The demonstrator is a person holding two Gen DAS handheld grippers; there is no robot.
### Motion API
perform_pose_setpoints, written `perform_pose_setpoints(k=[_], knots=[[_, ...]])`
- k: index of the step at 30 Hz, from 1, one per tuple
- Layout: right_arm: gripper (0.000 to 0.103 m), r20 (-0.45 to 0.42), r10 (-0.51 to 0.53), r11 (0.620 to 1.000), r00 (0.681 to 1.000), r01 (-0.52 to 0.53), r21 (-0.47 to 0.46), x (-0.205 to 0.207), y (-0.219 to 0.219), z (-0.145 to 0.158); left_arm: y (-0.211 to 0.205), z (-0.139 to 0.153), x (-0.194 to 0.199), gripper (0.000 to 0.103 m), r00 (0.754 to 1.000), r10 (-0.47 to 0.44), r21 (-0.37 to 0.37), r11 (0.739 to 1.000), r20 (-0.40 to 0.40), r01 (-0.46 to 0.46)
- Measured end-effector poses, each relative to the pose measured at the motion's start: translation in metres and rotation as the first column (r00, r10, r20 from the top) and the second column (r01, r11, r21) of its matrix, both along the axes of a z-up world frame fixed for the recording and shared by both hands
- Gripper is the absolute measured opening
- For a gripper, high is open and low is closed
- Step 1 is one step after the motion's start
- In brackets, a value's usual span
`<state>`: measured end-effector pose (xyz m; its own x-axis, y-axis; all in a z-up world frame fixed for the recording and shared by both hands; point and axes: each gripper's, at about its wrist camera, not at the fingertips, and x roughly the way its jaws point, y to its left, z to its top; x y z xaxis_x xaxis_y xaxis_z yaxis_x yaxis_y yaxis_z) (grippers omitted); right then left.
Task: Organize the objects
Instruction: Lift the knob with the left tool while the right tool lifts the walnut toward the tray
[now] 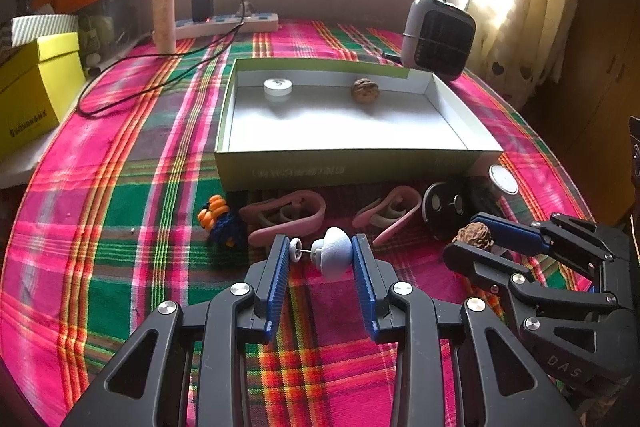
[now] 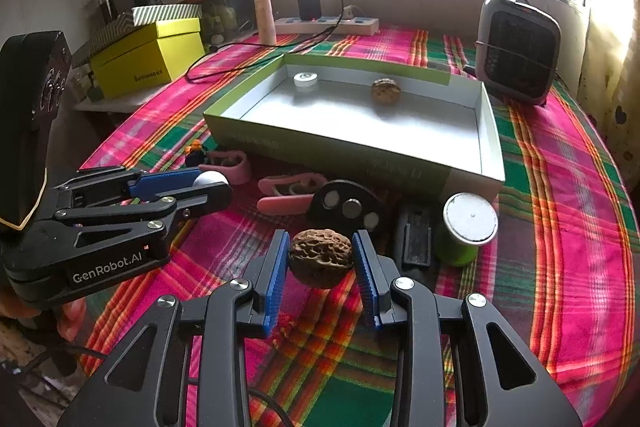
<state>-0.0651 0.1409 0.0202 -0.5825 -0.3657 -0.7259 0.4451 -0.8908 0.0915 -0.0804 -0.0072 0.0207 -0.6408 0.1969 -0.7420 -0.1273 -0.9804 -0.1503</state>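
Both tongs are loaded and hovering short of the box. The left gripper [image 1: 320, 255] has its jaws drawn in on a white mushroom-shaped knob [image 1: 334, 253], pinched end to end between the blue pads, its small disc against one pad and its dome against the other. The right gripper [image 2: 320, 259] is narrowed the same way round a wrinkled walnut [image 2: 320, 258], both pads pressing its sides. Each piece looks lifted clear of the plaid tablecloth [image 1: 120, 227].

My read: this is the carry step, pickup done, drop-off to come. The open box [image 1: 348, 171] lies straight ahead of both tongs, its near wall just beyond the clutter. Inside, at the far wall, sit a white cap [image 1: 277, 87] and a second walnut [image 1: 365, 89], well apart from each other.

Between the tongs and the box sits what's left to sort: two pink clips [image 1: 288, 217], a blue-and-orange knitted piece [image 1: 220, 223] ahead-left of the left tongs, a black disc with metal studs [image 2: 346, 209] just past the right tongs, and a green spool [image 2: 464, 231] beside them on the right.

The next move, I'd judge, calls for lifting over that near wall, going forward, and opening only once above the white floor. The walnut may roll; the knob's thin pin could twist in the pads.
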Motion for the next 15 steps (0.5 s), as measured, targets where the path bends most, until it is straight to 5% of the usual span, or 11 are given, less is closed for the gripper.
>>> perform_pose_setpoints(k=[15], knots=[[0.034, -0.047, -0.024, 1.000, 0.999, 0.024, -0.019, -0.020, 0.008, 0.020, 0.005, 0.023, -0.017, 0.030, 0.999, -0.009, -0.010, 1.000, -0.047, 0.008]])
